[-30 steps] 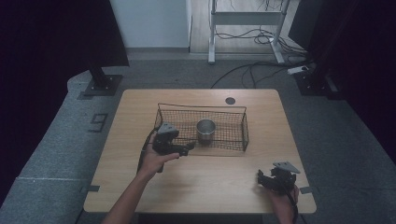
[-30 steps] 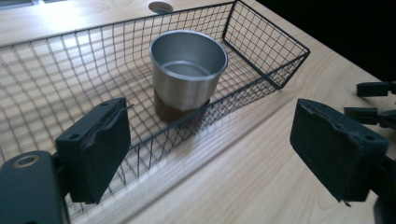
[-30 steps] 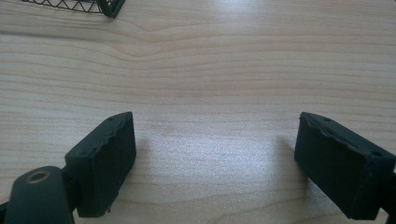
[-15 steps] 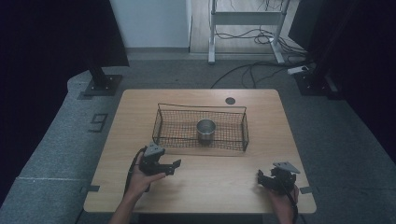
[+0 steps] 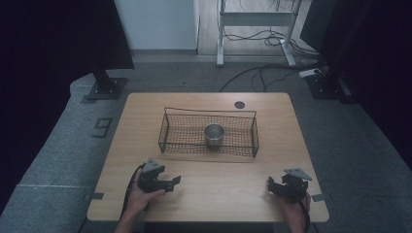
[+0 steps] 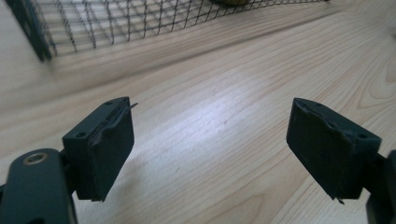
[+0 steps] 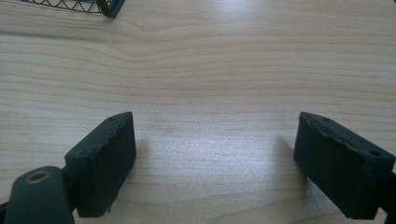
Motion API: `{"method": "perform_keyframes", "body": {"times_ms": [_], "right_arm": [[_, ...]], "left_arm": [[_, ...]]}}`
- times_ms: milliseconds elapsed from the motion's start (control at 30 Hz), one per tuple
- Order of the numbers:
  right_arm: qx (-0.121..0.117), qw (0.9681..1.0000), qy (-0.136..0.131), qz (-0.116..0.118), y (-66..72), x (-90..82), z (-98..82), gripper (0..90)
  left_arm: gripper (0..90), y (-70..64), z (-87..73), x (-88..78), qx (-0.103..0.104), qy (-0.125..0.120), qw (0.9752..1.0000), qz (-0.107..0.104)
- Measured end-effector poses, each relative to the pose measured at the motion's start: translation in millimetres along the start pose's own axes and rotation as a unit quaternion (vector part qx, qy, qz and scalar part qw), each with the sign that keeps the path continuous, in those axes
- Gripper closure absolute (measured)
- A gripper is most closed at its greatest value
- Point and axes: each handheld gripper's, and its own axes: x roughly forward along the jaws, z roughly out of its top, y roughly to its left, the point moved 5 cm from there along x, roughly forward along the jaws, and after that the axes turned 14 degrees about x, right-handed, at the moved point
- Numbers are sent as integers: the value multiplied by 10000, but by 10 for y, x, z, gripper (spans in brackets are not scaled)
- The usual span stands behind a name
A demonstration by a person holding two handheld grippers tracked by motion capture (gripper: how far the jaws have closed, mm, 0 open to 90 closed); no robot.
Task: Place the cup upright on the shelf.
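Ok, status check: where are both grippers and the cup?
Left gripper open, empty, near table edge. Right gripper the same. Metal cup upright inside wire basket. Nothing between grippers and basket.

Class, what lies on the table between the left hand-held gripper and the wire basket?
Nothing: bare wood separates the left hand-held gripper from the wire basket, clearest in the high view.

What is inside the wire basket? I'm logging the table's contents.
One metal cup stands upright inside the wire basket, right of its middle. The rest of the basket floor looks bare. The cup's inside is too dark to tell if it holds anything.
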Motion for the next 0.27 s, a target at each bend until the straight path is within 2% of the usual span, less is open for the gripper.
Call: {"method": "perform_keyframes", "body": {"times_ms": [267], "right_arm": [[-5, 10000, 3, 6, 1, 3, 3, 127]], "left_arm": [[157, -12, -25, 17, -15, 6, 10000, -32]]}}
